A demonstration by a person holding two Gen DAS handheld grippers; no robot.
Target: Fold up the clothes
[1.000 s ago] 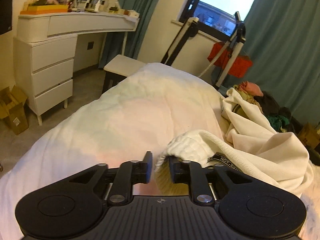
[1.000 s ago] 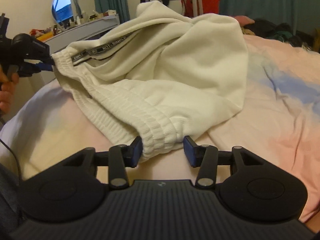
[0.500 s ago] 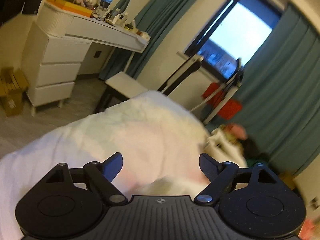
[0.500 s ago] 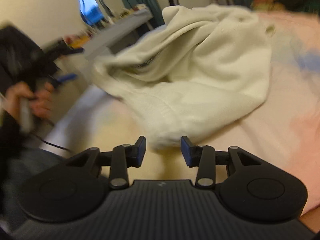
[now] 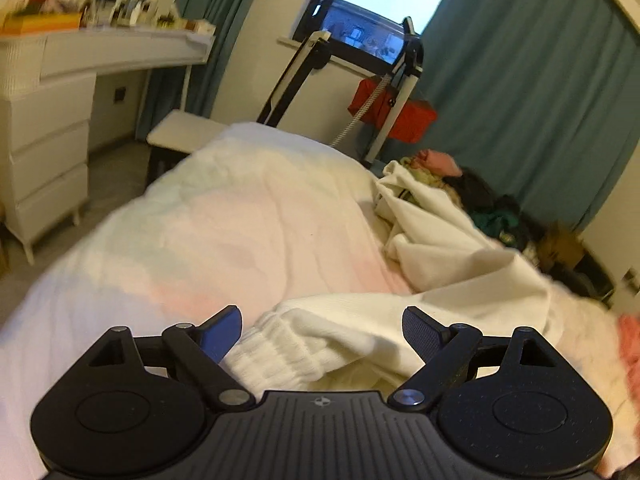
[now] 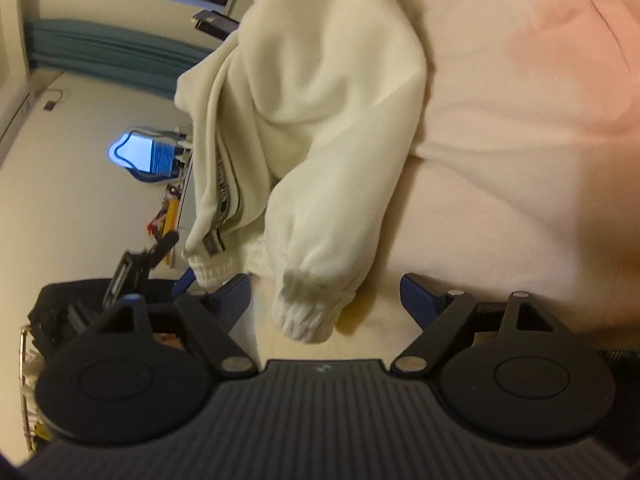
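A cream-white sweatshirt (image 5: pixel 440 248) lies crumpled on the bed. Its ribbed hem (image 5: pixel 288 348) sits between the spread fingers of my left gripper (image 5: pixel 322 330), which is open and holds nothing. In the right wrist view, which is rolled sideways, the same sweatshirt (image 6: pixel 320 92) lies on the bed, and a ribbed cuff (image 6: pixel 308 312) rests between the wide-open fingers of my right gripper (image 6: pixel 326 300). The left gripper (image 6: pixel 136 268) shows there at the left, by the hem with its black label strip (image 6: pixel 224 208).
The bed (image 5: pixel 224 224) has a white and pale pink cover. A pile of other clothes (image 5: pixel 472 192) lies at its far right. A white dresser (image 5: pixel 48 128), a stool (image 5: pixel 180 136), a black and white stand (image 5: pixel 360 80) and teal curtains (image 5: pixel 520 80) stand beyond.
My left gripper let go of the ribbed hem and opened wide. My right gripper opened wider, released the cuff, and rolled sideways. The sweatshirt dropped onto the bed.
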